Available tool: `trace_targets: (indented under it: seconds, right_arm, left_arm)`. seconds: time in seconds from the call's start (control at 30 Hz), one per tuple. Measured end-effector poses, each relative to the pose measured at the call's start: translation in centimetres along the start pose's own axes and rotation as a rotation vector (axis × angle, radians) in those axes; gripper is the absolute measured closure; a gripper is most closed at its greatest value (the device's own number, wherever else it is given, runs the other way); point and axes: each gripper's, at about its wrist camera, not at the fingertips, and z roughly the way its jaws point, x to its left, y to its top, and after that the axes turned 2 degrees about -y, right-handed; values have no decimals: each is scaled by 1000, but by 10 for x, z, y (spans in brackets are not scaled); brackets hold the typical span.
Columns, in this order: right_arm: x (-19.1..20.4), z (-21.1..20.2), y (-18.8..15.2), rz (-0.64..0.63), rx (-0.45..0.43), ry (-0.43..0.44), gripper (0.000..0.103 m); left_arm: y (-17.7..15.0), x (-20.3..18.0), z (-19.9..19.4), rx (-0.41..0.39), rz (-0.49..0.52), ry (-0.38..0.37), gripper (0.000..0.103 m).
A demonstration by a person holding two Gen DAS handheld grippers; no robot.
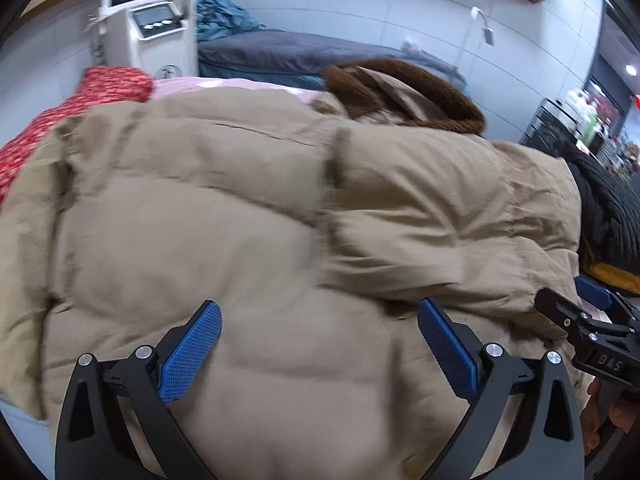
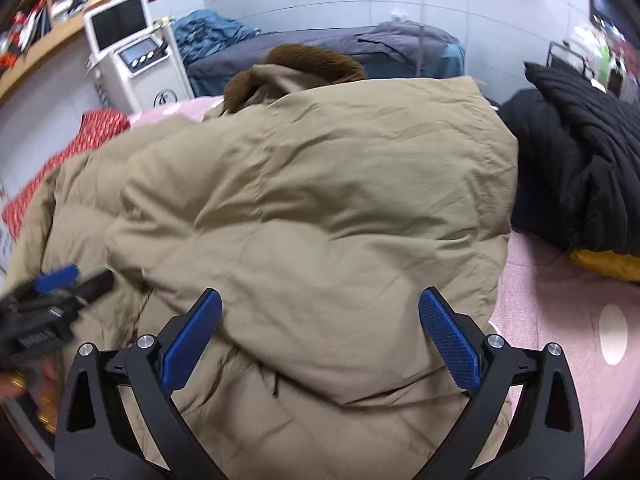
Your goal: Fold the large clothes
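Left wrist view shows the tan coat (image 1: 248,216) filling the frame centre on the pink bed (image 1: 224,85), its long axis running from the lower edge up to the brown collar (image 1: 404,92) at upper right. The left hand-held gripper (image 1: 320,344) hangs spread over the hem; the right hand-held gripper (image 2: 320,340), equally spread and empty, hovers over the folded-in right side, equally near.

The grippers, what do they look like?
Both the left gripper and the right gripper have black angular arms with silver round bolts and two blue fingers with a bumpy grid texture. The right one's body carries white letters, "DAS".
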Motion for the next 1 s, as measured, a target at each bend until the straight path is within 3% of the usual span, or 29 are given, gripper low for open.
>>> trace_targets:
  seconds: [0.07,0.27,0.43,0.67,0.77,0.83,0.9,1.0]
  right_arm:
    - [7,-4,-1,-14,-3,-2,6]
    - [11,-13,4,-7,-20,43,6]
    - [13,-16,6,13,-13,81,6]
    - [16,-19,-1,0,3,100,6]
    - [14,-21,-7,7,10,105,6]
    - [12,-21,-10,15,14,107,6]
    - [10,-21,-11,24,18,111,6]
    - [8,-21,-12,27,22,115,6]
  left_arm:
    - [1,21,-14,-25,-44,30,7]
    - [-4,92,-59,-85,-152,244,7]
    - [-26,142,-74,-34,-216,396,7]
    - [-41,160,-54,50,-167,476,8]
    - [-38,166,-51,53,-203,431,20]
    - [-33,173,-49,55,-236,404,34]
    - [-30,180,-49,64,-256,403,62]
    - [-22,189,-58,50,-288,350,76]
